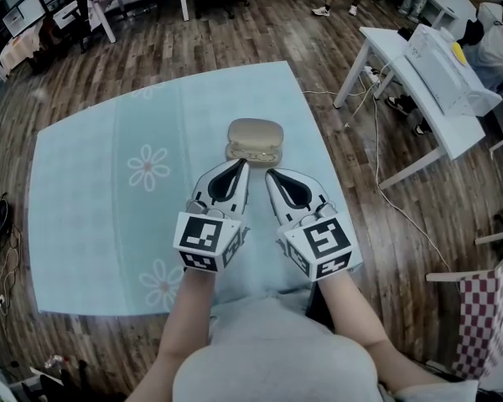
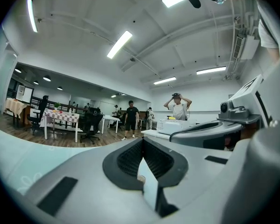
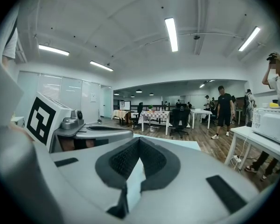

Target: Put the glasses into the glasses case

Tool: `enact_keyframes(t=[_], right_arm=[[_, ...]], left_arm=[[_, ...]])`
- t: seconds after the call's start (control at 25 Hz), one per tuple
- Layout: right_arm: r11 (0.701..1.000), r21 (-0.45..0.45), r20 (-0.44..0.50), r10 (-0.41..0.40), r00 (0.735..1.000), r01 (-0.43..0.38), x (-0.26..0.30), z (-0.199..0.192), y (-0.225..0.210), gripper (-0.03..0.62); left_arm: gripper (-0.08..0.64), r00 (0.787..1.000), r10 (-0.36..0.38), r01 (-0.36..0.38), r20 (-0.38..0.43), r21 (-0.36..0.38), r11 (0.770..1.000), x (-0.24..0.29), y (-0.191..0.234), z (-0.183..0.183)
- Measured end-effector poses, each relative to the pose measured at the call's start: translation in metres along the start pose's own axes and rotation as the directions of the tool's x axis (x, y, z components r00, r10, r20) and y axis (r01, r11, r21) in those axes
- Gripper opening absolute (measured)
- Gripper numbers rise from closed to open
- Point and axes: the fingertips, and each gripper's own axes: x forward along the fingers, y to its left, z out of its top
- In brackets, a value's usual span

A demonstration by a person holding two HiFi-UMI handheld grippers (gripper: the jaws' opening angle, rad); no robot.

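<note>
While the left gripper [image 1: 241, 166] and right gripper [image 1: 272, 174] are both clenched on nothing, they are held side by side, tips just short of the glasses case [image 1: 255, 134] on the pale blue surface [image 1: 101, 182]. No glasses lie outside it (lid apparently slightly ajar). Judged: glasses inside, final closing possibly outstanding.

The head view looked steeply down from above onto the tabletop [image 1: 101, 191], with the left gripper [image 1: 239, 166] and right gripper [image 1: 272, 174] close beneath. Each gripper view sat just behind its own fingers [image 2: 128, 160], facing roughly level across the room. Both caught the checkered table [image 2: 60, 118].
</note>
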Motion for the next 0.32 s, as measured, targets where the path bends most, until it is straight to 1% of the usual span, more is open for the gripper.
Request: enact_keyframes(t=[0.16, 0.32], right_arm=[[1.0, 0.004, 0.0, -0.004, 1.0, 0.004, 0.0017, -0.0007, -0.0009, 0.006], [1.0, 0.001, 0.002, -0.009, 1.0, 0.009, 0.0021, -0.0025, 0.0011, 0.006]], left_arm=[[0.009, 1.0, 0.007, -0.008, 0.02, 0.031, 0.999, -0.0016, -0.0002, 0.0026], [0.009, 0.999, 0.011, -0.012, 0.038, 0.043, 0.999, -0.0053, 0.0002, 0.003]])
